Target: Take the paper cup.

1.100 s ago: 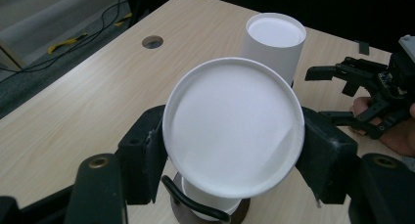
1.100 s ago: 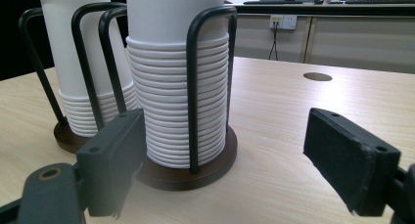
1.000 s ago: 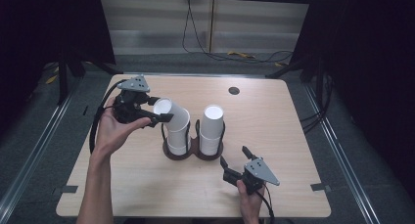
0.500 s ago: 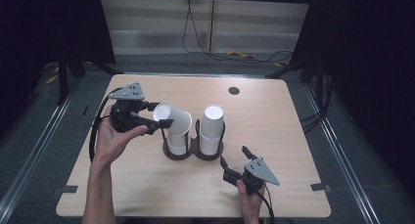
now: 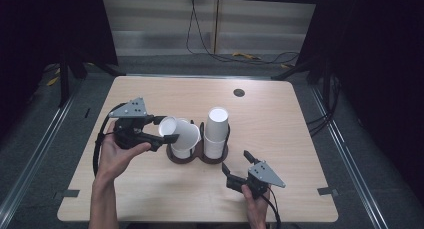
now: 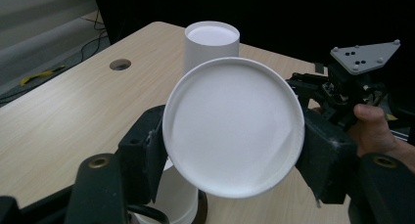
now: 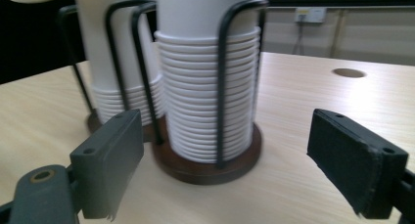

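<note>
Left gripper (image 5: 167,130), fingers clamped on a tilted paper cup (image 5: 181,134) above the cup holder (image 5: 197,156); overtight squeeze could crush it; right gripper (image 5: 239,165) fingers apart beside the holder.

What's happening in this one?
A person works at a wooden table with a gripper in each hand. The left gripper is shut on a white paper cup, tipped on its side over the left stack in a two-slot cup holder. The right gripper rests open on the table, just in front of the holder.
</note>
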`<state>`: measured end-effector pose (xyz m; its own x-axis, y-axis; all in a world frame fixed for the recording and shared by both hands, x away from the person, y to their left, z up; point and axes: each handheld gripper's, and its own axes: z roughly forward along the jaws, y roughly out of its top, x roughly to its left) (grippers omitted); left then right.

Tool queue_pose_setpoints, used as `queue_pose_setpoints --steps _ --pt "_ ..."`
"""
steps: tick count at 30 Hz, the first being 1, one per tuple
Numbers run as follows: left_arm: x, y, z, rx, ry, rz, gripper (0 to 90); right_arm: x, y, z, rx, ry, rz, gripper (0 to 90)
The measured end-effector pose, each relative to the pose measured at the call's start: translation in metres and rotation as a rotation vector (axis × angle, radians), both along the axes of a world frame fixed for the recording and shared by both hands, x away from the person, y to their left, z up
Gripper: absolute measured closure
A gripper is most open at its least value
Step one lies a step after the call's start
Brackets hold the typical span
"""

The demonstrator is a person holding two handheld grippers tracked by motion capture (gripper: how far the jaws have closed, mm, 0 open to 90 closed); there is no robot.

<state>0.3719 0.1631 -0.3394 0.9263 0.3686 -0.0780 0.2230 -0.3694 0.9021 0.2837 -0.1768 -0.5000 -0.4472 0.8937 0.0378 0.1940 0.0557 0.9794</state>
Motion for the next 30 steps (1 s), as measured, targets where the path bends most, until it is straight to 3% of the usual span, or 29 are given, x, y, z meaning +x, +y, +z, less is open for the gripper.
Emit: queue_pose_setpoints --steps 2,6,8,15,26,28,30 --pt "-0.001 0.000 -0.002 -0.003 -0.001 -0.002 34.5 -0.001 0.001 0.001 0.001 0.000 0.019 13.0" --pt "-0.007 -0.003 -0.013 -0.009 0.003 -0.021 34.4 -0.005 0.008 0.008 0.008 0.009 0.111 12.8" --pt "-0.008 -0.004 -0.018 -0.006 0.001 0.000 34.4 -0.005 0.011 0.012 0.011 0.022 0.153 12.8" --pt "-0.016 -0.004 -0.036 -0.053 0.001 -0.041 34.5 -0.005 0.016 0.022 0.035 0.012 0.257 13.0" --pt "-0.022 -0.015 -0.065 -0.083 0.058 -0.111 34.5 -0.005 0.027 0.033 0.032 -0.004 0.390 12.9" --pt "-0.023 -0.017 -0.071 -0.107 0.045 -0.126 34.5 -0.004 0.028 0.034 0.041 0.000 0.425 12.9" --pt "-0.021 -0.019 -0.079 -0.114 0.077 -0.145 34.5 -0.004 0.030 0.034 0.034 -0.005 0.447 12.8"
